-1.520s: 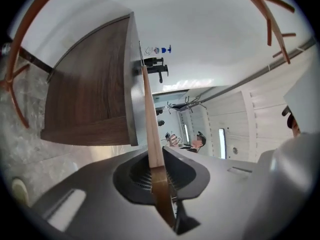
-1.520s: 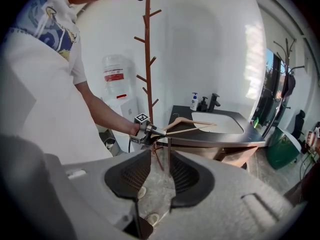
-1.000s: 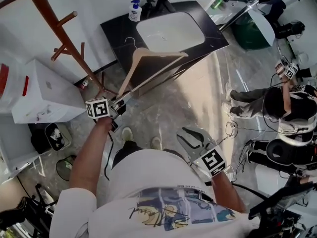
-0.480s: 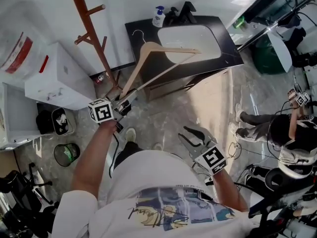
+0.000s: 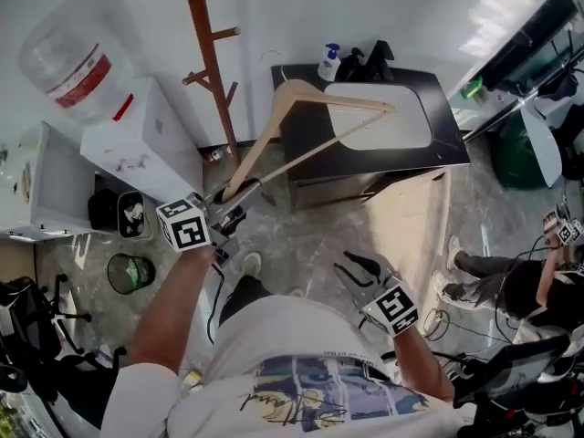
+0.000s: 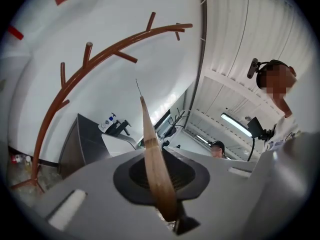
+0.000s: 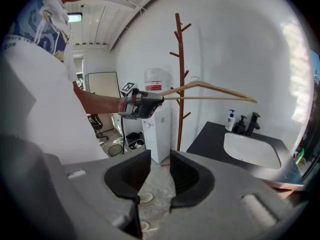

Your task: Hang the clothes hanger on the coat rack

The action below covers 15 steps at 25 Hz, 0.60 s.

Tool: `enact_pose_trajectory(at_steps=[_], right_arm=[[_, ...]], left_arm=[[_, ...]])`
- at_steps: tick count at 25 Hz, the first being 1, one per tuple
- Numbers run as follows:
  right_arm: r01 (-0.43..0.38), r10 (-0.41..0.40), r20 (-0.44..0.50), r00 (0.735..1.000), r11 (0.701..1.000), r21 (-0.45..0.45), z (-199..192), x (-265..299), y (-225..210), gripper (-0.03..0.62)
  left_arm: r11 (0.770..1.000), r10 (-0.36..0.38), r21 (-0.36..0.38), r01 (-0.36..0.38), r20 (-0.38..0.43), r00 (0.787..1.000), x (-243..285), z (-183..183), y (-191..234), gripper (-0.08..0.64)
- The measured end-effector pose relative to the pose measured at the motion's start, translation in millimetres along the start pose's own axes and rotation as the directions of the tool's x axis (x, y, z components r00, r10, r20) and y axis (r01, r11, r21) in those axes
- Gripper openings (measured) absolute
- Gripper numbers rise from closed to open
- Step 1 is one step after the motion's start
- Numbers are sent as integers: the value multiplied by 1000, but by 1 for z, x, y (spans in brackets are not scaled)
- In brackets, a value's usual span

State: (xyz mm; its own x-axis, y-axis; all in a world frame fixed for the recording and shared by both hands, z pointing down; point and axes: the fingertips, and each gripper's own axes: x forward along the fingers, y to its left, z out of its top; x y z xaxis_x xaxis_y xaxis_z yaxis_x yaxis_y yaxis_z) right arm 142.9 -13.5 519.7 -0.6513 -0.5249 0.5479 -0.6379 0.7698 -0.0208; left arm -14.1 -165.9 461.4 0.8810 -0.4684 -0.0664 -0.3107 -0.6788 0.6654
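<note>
The hanger (image 5: 262,138) has come up over the last second. In the right gripper view it lies about level (image 7: 210,89), at the height of the middle pegs of the rack (image 7: 178,74). Its wire hook shows just right of the rack's pole, free of every peg. In the head view the hook is likewise to the right of the rack (image 5: 208,57) and apart from it. In the left gripper view the hanger (image 6: 152,159) runs edge-on, with the rack (image 6: 100,59) off to its left.

The left gripper (image 5: 230,206) is clamped on the end of one wooden arm, as it was a second ago, so the hanger reaches out from it towards the rack.

The right gripper (image 5: 351,265) has kept low, further from the rack. Its jaws (image 7: 152,176) stand a little apart with only floor between them.

My reading is that the lift is nearly done. What remains is to carry the hook across to a peg and lower it on. Held by one end, the hanger may swing or roll, so the hook's opening must face the peg.
</note>
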Motion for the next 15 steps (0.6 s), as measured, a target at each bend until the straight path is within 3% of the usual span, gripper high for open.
enact_pose_trajectory(at_steps=[6,15], right_arm=[[-41,42,20,999,999,-12,-5,-7,-2,120],[-57,57,41,998,998,5,-11,-10,-4,120]], left_arm=[[996,63,64,-65,38,997,-20,33,-43,31],[987,82,130,-94,90,993,-36,82,-72,31]])
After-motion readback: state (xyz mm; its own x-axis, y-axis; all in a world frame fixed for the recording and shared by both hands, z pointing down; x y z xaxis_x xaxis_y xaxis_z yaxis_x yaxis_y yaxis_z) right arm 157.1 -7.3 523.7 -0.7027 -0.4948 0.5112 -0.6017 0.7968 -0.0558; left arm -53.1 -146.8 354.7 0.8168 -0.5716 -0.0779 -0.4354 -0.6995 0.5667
